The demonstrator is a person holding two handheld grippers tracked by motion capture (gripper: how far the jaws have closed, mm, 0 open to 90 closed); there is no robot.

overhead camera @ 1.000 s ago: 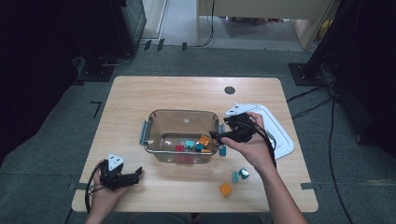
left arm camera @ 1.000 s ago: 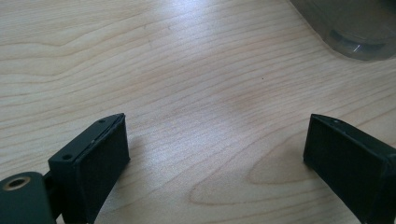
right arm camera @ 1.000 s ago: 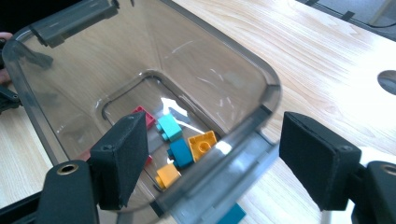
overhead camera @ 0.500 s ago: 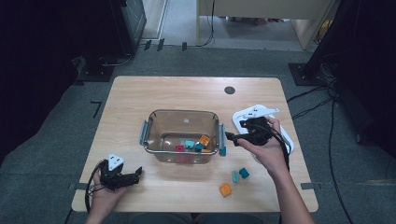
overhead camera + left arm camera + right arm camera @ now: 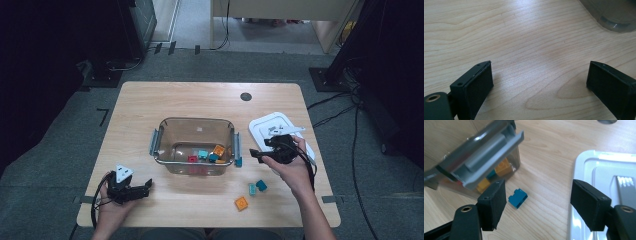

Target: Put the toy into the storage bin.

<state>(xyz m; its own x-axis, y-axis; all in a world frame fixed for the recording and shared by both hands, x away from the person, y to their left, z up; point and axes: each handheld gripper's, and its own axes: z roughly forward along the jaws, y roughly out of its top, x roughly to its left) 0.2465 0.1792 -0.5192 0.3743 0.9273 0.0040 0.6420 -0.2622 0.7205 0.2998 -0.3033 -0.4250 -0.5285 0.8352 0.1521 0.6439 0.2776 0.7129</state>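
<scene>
A clear plastic container (image 5: 172, 132) in the middle of the table holds several small bricks: orange (image 5: 218, 150), teal (image 5: 202, 154), red (image 5: 192, 159). A teal-blue brick (image 5: 238, 162) (image 5: 518, 198) lies on the table against the container's right handle (image 5: 491, 160). My right gripper (image 5: 255, 155) (image 5: 539, 192) hovers just right of it, pointing at it. Its jaws are open and have just been closing a little; the brick lies ahead near the left jaw, untouched. My left gripper (image 5: 147, 187) (image 5: 539, 82) rests open at the front left, nothing between its jaws.
A white lid (image 5: 272, 125) (image 5: 604, 170) lies right of the container, under my right hand. Two teal bricks (image 5: 261, 185) (image 5: 252, 189) and an orange brick (image 5: 241, 203) lie loose near the front right. The container's corner (image 5: 614, 17) is ahead of the left gripper.
My right hand has moved right and down, from over the container's right edge to the table beside it. The left hand has kept still.
</scene>
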